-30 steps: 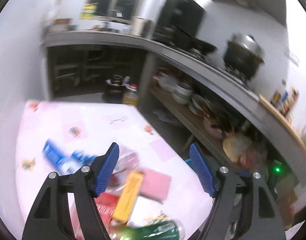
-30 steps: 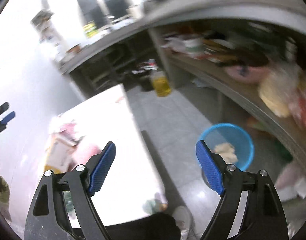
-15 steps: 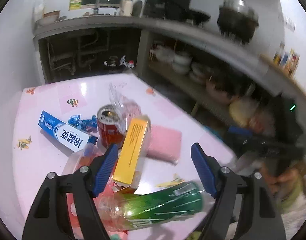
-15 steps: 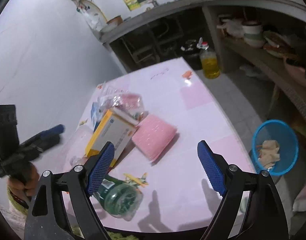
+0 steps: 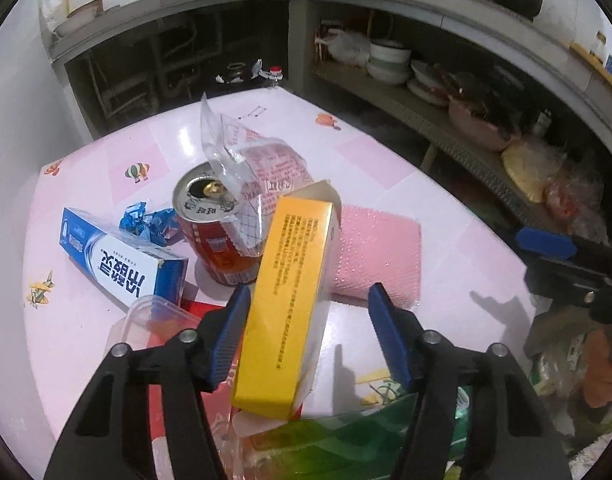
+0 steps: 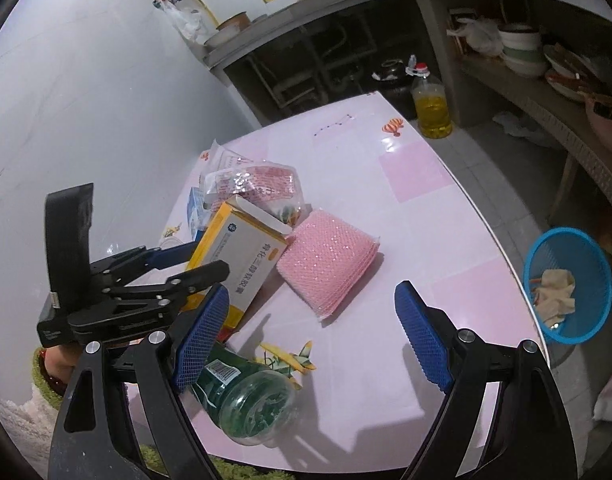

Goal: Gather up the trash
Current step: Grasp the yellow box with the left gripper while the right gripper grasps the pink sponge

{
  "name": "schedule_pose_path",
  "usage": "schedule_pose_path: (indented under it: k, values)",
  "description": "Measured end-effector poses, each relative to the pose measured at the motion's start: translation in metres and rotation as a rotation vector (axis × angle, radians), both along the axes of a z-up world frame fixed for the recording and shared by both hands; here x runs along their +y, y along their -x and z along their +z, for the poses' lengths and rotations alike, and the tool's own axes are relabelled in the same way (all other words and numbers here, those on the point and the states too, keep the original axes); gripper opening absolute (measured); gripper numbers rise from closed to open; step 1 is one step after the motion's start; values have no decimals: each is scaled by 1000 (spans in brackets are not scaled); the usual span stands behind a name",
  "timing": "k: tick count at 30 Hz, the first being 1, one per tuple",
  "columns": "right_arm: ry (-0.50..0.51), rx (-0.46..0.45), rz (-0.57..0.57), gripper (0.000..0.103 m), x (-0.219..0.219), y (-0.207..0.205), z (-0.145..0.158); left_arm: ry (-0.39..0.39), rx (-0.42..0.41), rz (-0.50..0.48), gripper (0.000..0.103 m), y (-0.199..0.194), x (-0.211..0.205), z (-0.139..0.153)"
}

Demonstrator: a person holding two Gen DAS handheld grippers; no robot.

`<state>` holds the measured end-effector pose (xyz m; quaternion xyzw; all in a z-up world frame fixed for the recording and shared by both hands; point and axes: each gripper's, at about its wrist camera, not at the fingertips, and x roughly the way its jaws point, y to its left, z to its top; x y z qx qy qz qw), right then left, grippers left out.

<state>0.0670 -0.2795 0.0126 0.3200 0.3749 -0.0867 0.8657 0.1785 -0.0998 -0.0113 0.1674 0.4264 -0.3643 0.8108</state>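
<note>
As my left gripper (image 5: 308, 336) closes, the left wrist view shows the yellow medicine box (image 5: 290, 304) sitting between the blue pads, which I judge are not pressing on it yet: there is a gap on the right side and I can't be sure of the left. The box lies tilted on the heap, propped over the red soda can (image 5: 216, 236) and a clear plastic tub (image 5: 154, 320), its long axis running away from me towards the can, opened flap at the far, higher end. What worries me: the left pad is tight against the tub and the red packet under it, so I could pinch those along with the box, or shove the box sideways into the can and tip it. The blue toothpaste box (image 5: 122, 260) lies flat beside the can, long axis slanting across the pink table (image 5: 446, 208).

Now the right wrist view: my right gripper (image 6: 312, 332) hangs spread wide with nothing between its pads, over the table's near edge. From here the yellow box points up and away towards the crinkled plastic bag (image 6: 258, 184), its lower end towards my left gripper. The green bottle (image 6: 246, 392) lies on its side just beneath my left pad, mouth towards me; I reckon a bump would roll it off the near edge. The blue bin (image 6: 566, 284) stands on the floor past the table's right edge, well apart from the box, so a loose grip risks a drop on the way.
</note>
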Motion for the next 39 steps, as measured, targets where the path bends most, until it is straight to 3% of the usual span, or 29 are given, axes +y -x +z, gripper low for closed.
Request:
schedule_pose_path:
  k: [5,12,15,20,30,39]
  values:
    - [-5,-3,0,81,-1,2,0,-41,1,2,48,-4,-2,-8]
    - [18,5,14,81,-1,-3,-1,-34,-4,3,31,-7,3,-7]
    - [77,6,74,83,-1,-15,-2,-30,-5,4,31,-7,4,-7]
    - [208,54,238,95,4,-53,-18,-11,-10,10,30,-5,9,-3]
    - [313,126,513,95,15,-109,-50,54,-22,24,30,-1,22,13]
    - [322,226,581,95,21,-123,-78,85,-13,56,30,-2,27,16]
